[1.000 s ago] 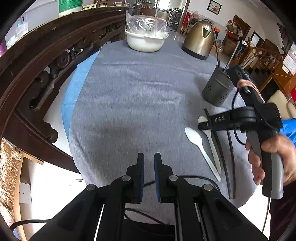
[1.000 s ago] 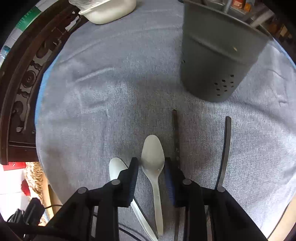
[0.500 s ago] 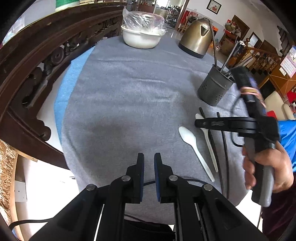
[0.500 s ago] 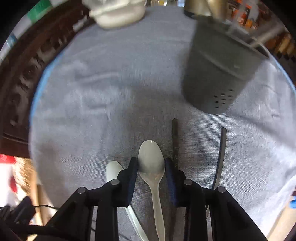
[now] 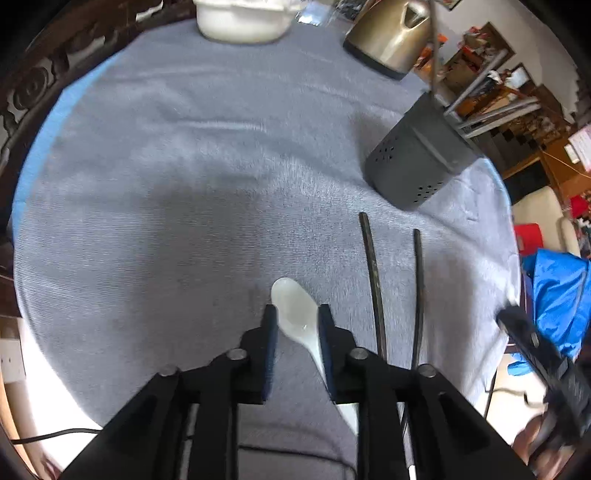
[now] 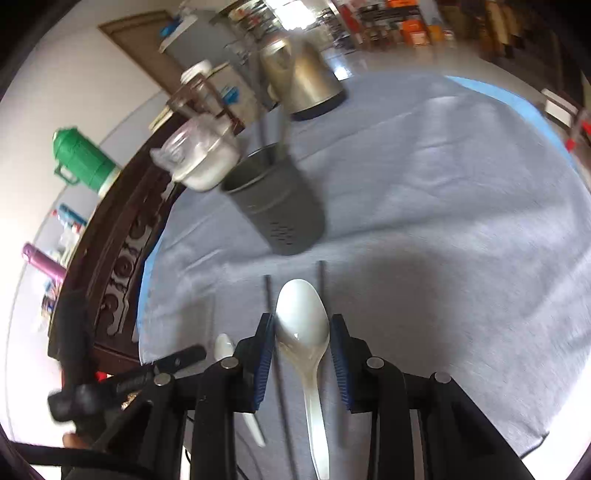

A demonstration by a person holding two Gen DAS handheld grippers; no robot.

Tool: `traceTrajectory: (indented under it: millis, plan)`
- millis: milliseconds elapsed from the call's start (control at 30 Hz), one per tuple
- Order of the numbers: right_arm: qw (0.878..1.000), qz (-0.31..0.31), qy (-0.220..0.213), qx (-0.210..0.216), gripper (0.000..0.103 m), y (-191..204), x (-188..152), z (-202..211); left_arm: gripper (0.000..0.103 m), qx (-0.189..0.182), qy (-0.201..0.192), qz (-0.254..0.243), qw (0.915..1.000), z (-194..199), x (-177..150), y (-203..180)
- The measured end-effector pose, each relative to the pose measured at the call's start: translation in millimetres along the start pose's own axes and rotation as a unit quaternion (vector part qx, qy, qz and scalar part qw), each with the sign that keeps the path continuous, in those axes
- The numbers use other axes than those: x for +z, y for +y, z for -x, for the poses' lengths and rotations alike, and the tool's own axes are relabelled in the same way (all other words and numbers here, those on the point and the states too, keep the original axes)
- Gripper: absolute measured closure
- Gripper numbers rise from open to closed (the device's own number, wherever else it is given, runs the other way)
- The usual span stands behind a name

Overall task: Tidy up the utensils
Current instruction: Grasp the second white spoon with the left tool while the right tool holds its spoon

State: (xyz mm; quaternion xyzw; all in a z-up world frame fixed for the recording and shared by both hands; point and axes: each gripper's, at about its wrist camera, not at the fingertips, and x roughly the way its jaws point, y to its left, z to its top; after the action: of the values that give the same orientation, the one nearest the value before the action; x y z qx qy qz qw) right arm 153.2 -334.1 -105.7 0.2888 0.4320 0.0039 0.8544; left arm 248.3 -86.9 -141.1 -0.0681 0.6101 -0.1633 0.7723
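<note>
Likely home, kettle (image 5: 391,33), carved chair (image 6: 122,251)

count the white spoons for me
2. One spoon is held in the right gripper above the cloth. The other spoon lies on the cloth between the left gripper's opening jaws. The holder may hide more.

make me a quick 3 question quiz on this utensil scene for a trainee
1. True or false: both chopsticks lie on the cloth.
2. What is between the right fingers? A fork, B spoon, C chopstick.
3. Which thing on the cloth already has utensils standing in it?

Key: 1 true. 2 B, the spoon. 3 the holder.
</note>
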Motion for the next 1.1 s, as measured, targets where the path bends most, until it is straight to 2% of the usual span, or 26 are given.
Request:
traceTrajectory:
  millis: [33, 133, 367, 400, 467, 567, 600, 800, 900, 967, 1033, 1067, 1100]
  plan:
    - [1.000, -0.008, -0.004, 0.000, 0.071, -7, -3, 3, 0.066, 0.001, 0.008, 0.005, 1.0000, -5, 2, -2]
    - [0.999, -0.031, -0.008, 0.002, 0.071, -28, -8, 6, 0.065, 0.018, 0.020, 0.009, 0.9996, -19, 2, -7]
    - [0.999, -0.039, -0.013, 0.008, 0.071, -39, -11, 3, 0.065, 0.023, -0.003, 0.000, 0.9997, -24, 9, -14]
    - [0.999, -0.038, -0.013, 0.009, 0.071, -40, -12, 3, 0.068, 0.027, -0.006, -0.004, 0.9996, -25, 9, -15]
    - [0.999, -0.035, -0.016, 0.007, 0.071, -38, -11, 2, 0.080, 0.036, -0.013, -0.013, 0.9992, -25, 8, -16]
    - [0.999, -0.034, -0.022, 0.006, 0.071, -36, -11, 1, 0.089, 0.027, -0.013, -0.011, 0.9995, -25, 14, -12]
    - [0.999, -0.034, -0.022, 0.005, 0.071, -35, -11, 0, 0.097, 0.025, -0.010, -0.010, 0.9996, -26, 15, -10]
    - [0.999, -0.040, -0.027, 0.001, 0.071, -34, -12, 0, 0.098, 0.007, -0.018, -0.021, 0.9996, -24, 29, -5]
    - [0.999, -0.040, -0.029, -0.004, 0.071, -34, -12, 1, 0.098, -0.026, 0.001, -0.049, 0.9985, -18, 32, -8]
    - [0.999, -0.043, -0.028, -0.004, 0.071, -36, -12, 1, 0.088, -0.030, 0.011, -0.066, 0.9973, -13, 26, -9]
    - [0.998, -0.048, -0.029, -0.008, 0.071, -38, -12, 0, 0.046, -0.021, 0.012, -0.081, 0.9965, -9, 17, -9]
    - [0.998, -0.050, -0.029, -0.006, 0.071, -39, -12, 0, 0.041, -0.009, 0.009, -0.089, 0.9959, -8, 11, -10]
    - [0.998, -0.052, -0.027, -0.004, 0.071, -39, -12, -1, 0.039, 0.004, 0.007, -0.100, 0.9950, -8, 6, -11]
